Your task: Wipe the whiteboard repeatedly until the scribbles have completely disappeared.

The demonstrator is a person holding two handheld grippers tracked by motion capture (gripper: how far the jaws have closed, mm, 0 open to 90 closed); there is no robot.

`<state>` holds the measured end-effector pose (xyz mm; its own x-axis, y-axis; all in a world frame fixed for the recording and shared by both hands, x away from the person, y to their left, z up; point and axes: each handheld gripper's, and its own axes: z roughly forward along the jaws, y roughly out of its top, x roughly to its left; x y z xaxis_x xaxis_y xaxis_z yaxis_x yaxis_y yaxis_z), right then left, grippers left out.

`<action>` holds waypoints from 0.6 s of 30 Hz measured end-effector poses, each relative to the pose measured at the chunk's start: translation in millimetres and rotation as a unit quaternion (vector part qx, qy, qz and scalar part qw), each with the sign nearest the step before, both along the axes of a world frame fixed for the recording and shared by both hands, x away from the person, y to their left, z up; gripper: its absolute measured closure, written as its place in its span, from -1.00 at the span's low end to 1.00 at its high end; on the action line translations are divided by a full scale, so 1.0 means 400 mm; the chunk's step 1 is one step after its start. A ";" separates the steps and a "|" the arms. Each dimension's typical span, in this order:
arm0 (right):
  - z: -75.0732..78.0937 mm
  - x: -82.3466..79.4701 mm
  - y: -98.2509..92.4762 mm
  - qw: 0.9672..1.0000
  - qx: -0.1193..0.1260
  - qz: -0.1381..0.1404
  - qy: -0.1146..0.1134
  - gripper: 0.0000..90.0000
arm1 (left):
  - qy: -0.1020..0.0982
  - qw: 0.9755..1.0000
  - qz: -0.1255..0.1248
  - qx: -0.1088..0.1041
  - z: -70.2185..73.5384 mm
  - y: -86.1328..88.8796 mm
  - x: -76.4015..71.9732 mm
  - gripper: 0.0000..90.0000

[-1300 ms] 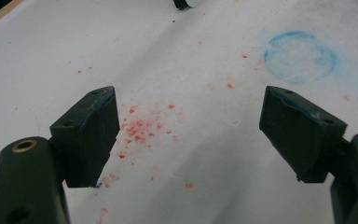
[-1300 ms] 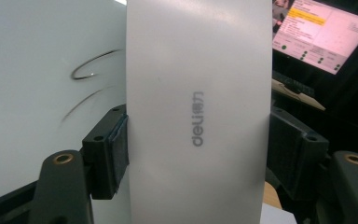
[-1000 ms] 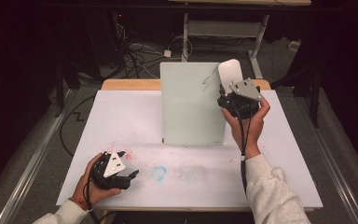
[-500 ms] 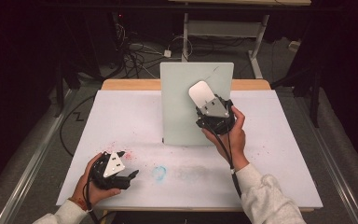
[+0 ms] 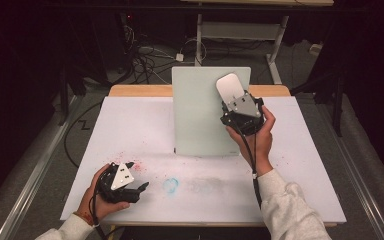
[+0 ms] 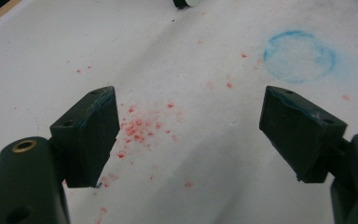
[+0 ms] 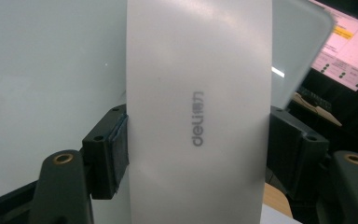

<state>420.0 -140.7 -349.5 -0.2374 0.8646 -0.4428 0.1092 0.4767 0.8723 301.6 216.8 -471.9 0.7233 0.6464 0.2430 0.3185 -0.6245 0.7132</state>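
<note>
A pale grey-green whiteboard (image 5: pixel 200 117) stands upright at the back middle of the white-covered table (image 5: pixel 305 165). My right gripper (image 5: pixel 232 100) is shut on a white eraser (image 5: pixel 228 86) and holds it against the board's upper right part. In the right gripper view the eraser (image 7: pixel 198 84), marked "deli", stands between both pads (image 7: pixel 120 144), with the board (image 7: pixel 51 79) behind it. My left gripper (image 5: pixel 141 189) rests low on the table at the front left, open. In its own view the left gripper (image 6: pixel 191 135) has nothing between its jaws.
A faint blue ring (image 5: pixel 170 185) and red specks (image 5: pixel 139 166) mark the table cover near the left gripper. Cables (image 5: pixel 150 57) and a desk frame (image 5: pixel 240 30) lie on the floor behind the table. A lit screen (image 7: pixel 349 51) stands beyond the board.
The right gripper swept the eraser left and down across the board, then back right and slightly up. The left gripper stayed still.
</note>
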 end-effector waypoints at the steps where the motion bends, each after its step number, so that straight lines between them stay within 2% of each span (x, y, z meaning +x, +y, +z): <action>1: 0.005 0.002 -0.004 1.000 0.002 -0.002 -0.002 -0.31 | 0.000 1.000 0.000 0.001 0.000 0.001 0.000 -0.57; 4: -0.010 -0.002 0.005 1.000 -0.014 -0.004 0.000 -0.31 | 0.000 1.000 0.000 0.001 0.000 0.001 0.000 -0.57; 7: -0.043 -0.015 0.020 0.999 -0.044 0.003 0.004 -0.31 | 0.000 1.000 0.000 0.000 0.000 0.000 -0.001 -0.57; 12: -0.104 -0.038 0.039 0.997 -0.078 0.011 0.016 -0.31 | -0.001 1.000 0.000 0.001 0.001 -0.001 -0.001 -0.57; 18: -0.161 -0.059 0.043 0.995 -0.102 0.015 0.017 -0.31 | -0.001 1.000 0.000 0.002 0.001 -0.001 -0.002 -0.57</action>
